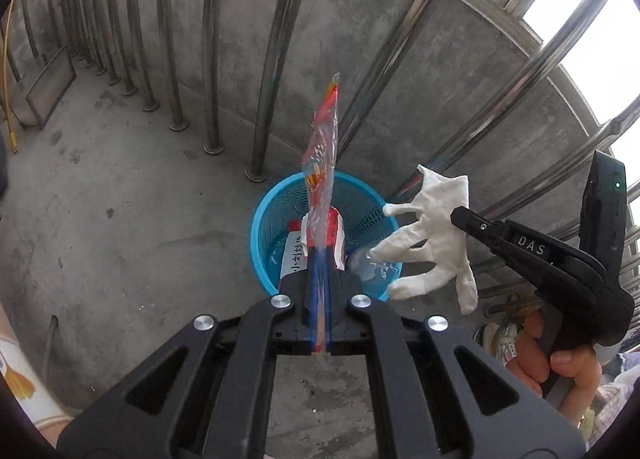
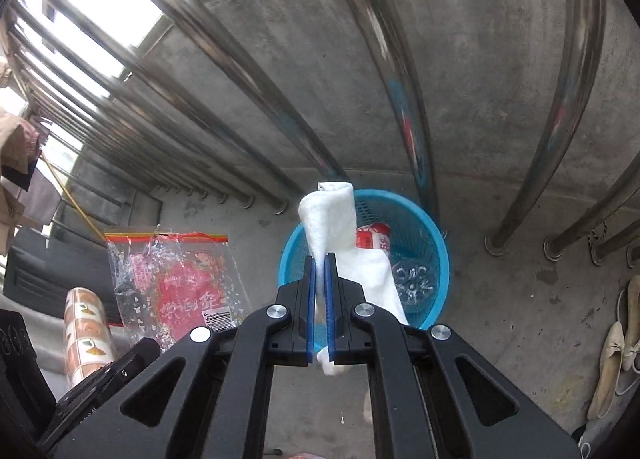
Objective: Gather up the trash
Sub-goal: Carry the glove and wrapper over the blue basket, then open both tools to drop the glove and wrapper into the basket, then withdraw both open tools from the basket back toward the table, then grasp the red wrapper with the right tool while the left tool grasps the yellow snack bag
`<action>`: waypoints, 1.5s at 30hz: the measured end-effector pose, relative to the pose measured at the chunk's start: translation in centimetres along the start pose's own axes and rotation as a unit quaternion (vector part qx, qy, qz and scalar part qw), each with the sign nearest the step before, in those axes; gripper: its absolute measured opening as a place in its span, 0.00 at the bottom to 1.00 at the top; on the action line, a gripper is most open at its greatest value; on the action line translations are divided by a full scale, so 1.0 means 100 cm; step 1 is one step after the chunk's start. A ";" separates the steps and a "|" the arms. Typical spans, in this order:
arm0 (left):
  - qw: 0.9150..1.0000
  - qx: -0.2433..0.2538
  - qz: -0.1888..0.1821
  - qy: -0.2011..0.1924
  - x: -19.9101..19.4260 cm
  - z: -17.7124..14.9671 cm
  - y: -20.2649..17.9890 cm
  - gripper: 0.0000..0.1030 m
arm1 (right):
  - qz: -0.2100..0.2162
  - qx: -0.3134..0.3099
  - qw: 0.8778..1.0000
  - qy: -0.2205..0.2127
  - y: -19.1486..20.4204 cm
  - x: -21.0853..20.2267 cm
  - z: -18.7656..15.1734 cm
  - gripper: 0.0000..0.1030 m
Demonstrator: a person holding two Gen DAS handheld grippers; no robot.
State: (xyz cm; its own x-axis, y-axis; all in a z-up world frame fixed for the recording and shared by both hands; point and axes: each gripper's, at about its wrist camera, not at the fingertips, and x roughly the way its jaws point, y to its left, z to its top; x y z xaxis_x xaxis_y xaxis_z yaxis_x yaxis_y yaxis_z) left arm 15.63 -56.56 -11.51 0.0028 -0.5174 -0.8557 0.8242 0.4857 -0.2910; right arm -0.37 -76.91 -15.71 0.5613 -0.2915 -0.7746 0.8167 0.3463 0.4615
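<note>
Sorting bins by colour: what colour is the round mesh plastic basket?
Light blue round mesh plastic basket; clearest in the right wrist view.

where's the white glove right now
The white glove hangs clamped in the right claw, over the near rim of the blue basket, right of the plastic bag the left claw holds.

Both wrist views angled down, close, sharing blue basket (image 1: 326, 235)
</note>
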 end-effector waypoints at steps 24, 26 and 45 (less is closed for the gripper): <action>0.989 -0.010 0.012 -0.146 -0.188 -0.058 0.023 0.57 | 0.034 -0.088 0.995 -0.033 0.057 -0.067 -0.043 0.63; 0.986 -0.011 0.013 -0.168 -0.223 -0.082 0.031 0.59 | 0.057 -0.122 0.990 -0.028 0.080 -0.086 -0.059 0.67; 0.906 -0.223 0.191 -0.306 -0.438 -0.396 0.215 0.66 | 0.250 -0.382 0.871 0.181 0.304 -0.151 -0.263 0.72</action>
State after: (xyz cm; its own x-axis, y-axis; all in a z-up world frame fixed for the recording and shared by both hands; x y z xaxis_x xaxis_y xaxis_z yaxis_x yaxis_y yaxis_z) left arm 10.78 4.38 2.77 0.6652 -0.4780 -0.5737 0.3857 0.8778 -0.2841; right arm 12.47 -38.52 -1.36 0.6299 0.3174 -0.7088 0.0786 0.8819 0.4647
